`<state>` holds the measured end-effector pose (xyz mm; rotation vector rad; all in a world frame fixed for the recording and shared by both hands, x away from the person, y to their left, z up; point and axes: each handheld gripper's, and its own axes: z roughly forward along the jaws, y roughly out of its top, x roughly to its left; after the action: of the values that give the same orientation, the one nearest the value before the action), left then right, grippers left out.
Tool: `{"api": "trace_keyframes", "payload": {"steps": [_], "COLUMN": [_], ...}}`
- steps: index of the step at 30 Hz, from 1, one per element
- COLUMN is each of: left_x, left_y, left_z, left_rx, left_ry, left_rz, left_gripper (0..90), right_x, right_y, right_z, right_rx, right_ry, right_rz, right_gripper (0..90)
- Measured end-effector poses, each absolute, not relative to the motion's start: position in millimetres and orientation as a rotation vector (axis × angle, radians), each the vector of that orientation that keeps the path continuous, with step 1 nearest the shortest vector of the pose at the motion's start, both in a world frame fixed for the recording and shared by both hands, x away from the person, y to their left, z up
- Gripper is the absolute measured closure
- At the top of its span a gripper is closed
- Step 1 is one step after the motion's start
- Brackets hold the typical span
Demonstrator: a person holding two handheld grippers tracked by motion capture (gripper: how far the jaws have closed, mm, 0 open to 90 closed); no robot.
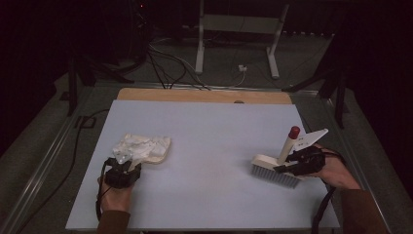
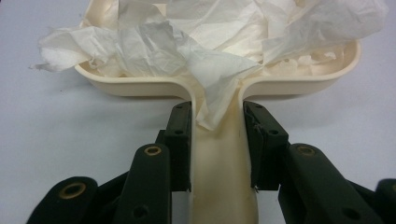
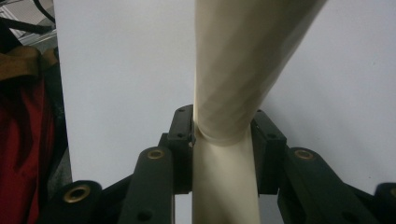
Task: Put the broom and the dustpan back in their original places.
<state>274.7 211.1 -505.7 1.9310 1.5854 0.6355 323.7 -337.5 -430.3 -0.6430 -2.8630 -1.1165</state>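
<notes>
The left tongs (image 1: 123, 168) are clenched on the handle of a cream dustpan (image 1: 157, 155), which sits flat on the tabletop (image 1: 214, 131) at the near left; in the left gripper view both jaws press the handle's sides, and the pan opens directly away from them. Crumpled white paper (image 2: 196, 42) is heaped in the pan, one flap trailing down onto the handle. The right tongs (image 1: 292, 163) grip the cream handle of a brush (image 1: 275, 169) at the near right, jaws closed on its shaft as the right gripper view shows; the handle rises tilted to a red tip (image 1: 294, 131), and the bristle head rests on the tabletop pointing left. The relation that matters is the wide stretch of bare tabletop between brush head and pan: they lie well apart, roughly level with each other. The pan's long axis runs from the left tongs toward the far right, so its mouth faces away from the person and only partly toward the brush. Nothing loose shows between them, so the paper looks already gathered.
</notes>
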Motion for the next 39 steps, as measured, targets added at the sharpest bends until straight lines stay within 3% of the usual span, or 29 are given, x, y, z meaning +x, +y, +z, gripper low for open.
{"api": "trace_keyframes", "payload": {"steps": [39], "left_x": [276.0], "left_y": [211.1], "left_z": [-516.0], "left_rx": [1.842], "left_ry": [1.690], "left_rz": [0.656], "left_gripper": [66.0], "right_x": [327.0], "right_y": [-332.9], "right_z": [-435.8], "right_rx": [-0.523], "right_ry": [-2.804], "right_rz": [-1.088], "right_gripper": [66.3]}}
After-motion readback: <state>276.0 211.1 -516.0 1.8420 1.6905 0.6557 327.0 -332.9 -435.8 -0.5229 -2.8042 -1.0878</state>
